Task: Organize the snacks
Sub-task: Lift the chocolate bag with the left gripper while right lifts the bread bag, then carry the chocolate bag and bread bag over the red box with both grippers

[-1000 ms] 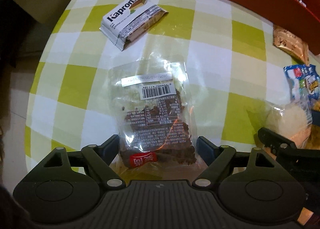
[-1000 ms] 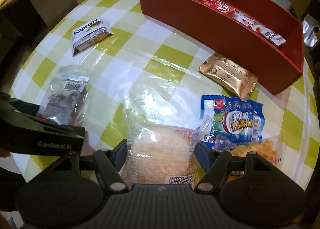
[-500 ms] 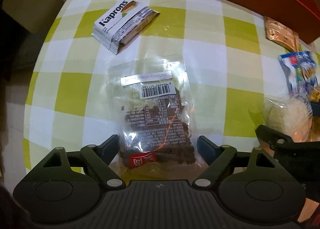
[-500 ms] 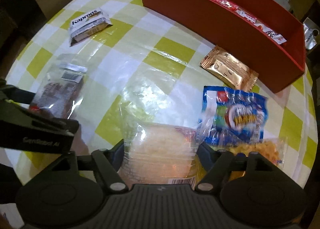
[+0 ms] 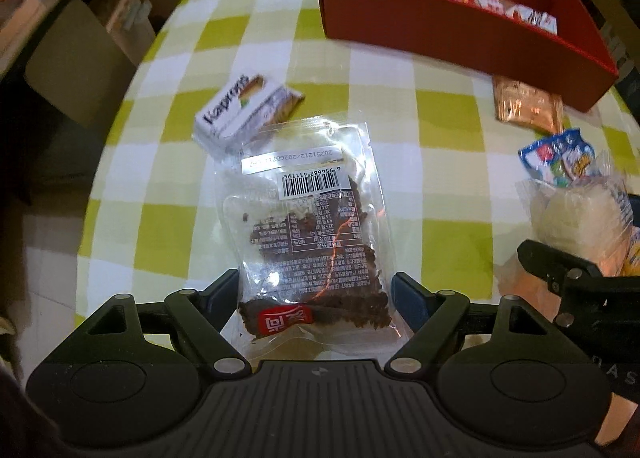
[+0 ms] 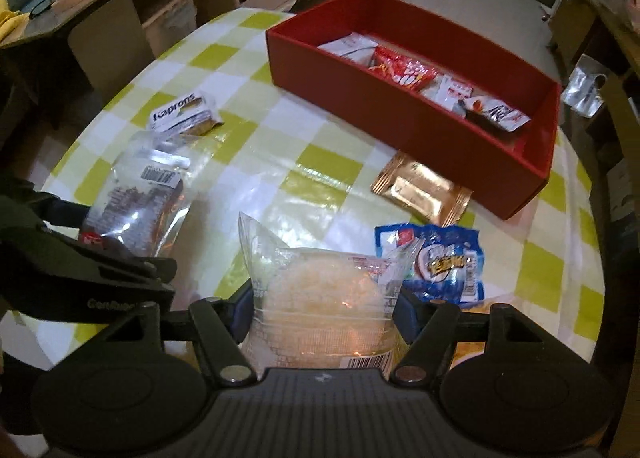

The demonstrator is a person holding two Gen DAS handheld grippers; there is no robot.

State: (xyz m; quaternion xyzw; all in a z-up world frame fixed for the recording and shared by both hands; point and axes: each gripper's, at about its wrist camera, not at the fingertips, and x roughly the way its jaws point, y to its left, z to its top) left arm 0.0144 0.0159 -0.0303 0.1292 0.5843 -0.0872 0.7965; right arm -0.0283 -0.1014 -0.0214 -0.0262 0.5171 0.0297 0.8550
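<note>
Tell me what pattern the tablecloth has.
The tablecloth is a yellow-green and white check, clearest in the right wrist view.

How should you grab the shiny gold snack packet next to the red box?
Probably by its two long edges, coming straight down from above. The gold packet lies flat on the checked tablecloth, so there is no standing side to pinch. Its far corner sits close to the red box, so close on the middle or the near end.
</note>
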